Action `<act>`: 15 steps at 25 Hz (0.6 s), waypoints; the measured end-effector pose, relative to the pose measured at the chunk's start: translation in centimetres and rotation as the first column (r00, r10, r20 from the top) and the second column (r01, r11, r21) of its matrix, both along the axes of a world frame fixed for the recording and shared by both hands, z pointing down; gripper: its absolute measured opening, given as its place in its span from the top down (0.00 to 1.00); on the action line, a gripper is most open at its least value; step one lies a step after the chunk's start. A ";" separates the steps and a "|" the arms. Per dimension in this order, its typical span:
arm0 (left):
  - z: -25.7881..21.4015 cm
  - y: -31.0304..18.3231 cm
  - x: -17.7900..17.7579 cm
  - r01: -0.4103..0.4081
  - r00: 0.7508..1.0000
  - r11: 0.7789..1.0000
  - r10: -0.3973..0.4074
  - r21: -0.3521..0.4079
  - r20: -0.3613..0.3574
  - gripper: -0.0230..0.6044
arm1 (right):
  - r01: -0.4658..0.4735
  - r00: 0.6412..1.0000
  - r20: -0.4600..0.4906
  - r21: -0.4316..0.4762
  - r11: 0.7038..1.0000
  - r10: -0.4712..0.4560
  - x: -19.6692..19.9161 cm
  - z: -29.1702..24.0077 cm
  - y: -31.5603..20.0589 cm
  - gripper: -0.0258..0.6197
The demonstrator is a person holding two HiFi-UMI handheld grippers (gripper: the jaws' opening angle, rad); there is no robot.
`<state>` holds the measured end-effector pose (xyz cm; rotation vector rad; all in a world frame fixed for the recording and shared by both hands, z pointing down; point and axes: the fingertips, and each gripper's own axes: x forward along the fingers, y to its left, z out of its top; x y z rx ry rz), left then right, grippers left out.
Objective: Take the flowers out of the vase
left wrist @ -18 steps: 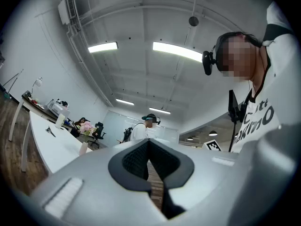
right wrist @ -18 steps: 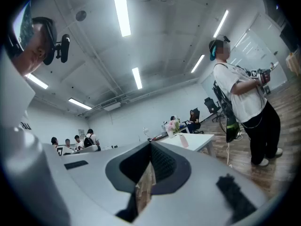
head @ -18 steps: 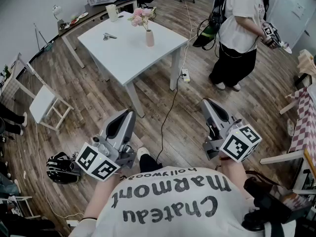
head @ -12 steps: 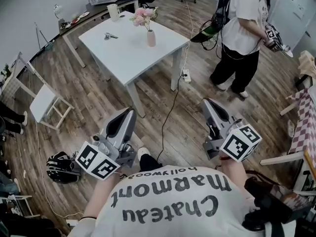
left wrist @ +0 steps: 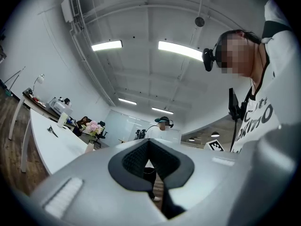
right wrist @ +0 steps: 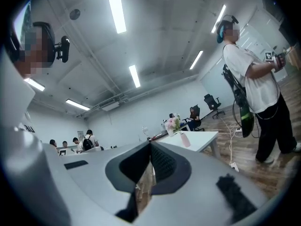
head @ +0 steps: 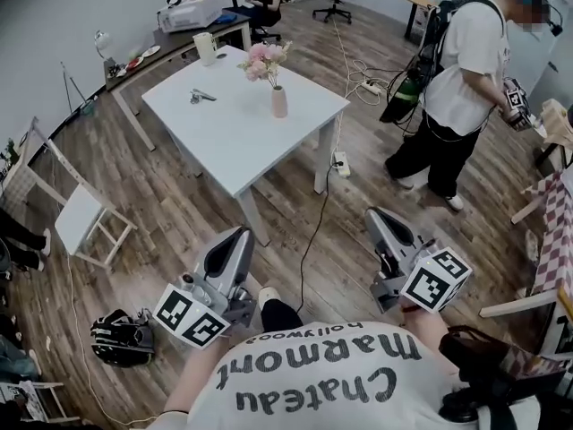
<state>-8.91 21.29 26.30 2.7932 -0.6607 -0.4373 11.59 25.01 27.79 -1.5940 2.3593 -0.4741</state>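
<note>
While the flowers [head: 266,58] stand in their vase [head: 279,102] on the white table [head: 224,128], well apart from me, I judge the task not yet begun. My left gripper [head: 240,232] and right gripper [head: 372,211] are closed and empty. The gripper views show the pads meeting; only the head view shows the floor [head: 295,195] left to cross.

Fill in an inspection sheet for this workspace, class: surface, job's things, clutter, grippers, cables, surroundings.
Surface: white table, mostly bare.
Job's things: pink flowers upright in vase on the table.
Clutter: small metal object and white container on the table.
Grippers: left gripper and right gripper both shut, empty, short of the table.
Cables: black cable crosses the floor from a power strip.
Surroundings: another person standing right; white chair left.
</note>
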 end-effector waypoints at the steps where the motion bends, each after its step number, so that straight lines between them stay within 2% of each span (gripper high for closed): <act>1: 0.2 -1.3 0.0 0.000 1.000 1.000 0.000 -0.002 -0.002 0.95 | -0.008 1.000 0.002 -0.002 1.000 0.008 0.1 0.1 -1.1 0.94; 8: -2.0 -11.0 -1.3 -0.023 1.000 0.999 0.024 0.045 -0.018 0.95 | -0.058 0.998 -0.035 0.010 0.998 0.058 -0.9 -1.4 -10.9 0.94; 15: -3.7 -18.9 -3.1 -0.064 0.998 0.994 0.061 0.093 0.035 0.95 | -0.093 0.995 -0.020 0.030 0.995 0.093 -3.2 -2.5 -18.6 0.94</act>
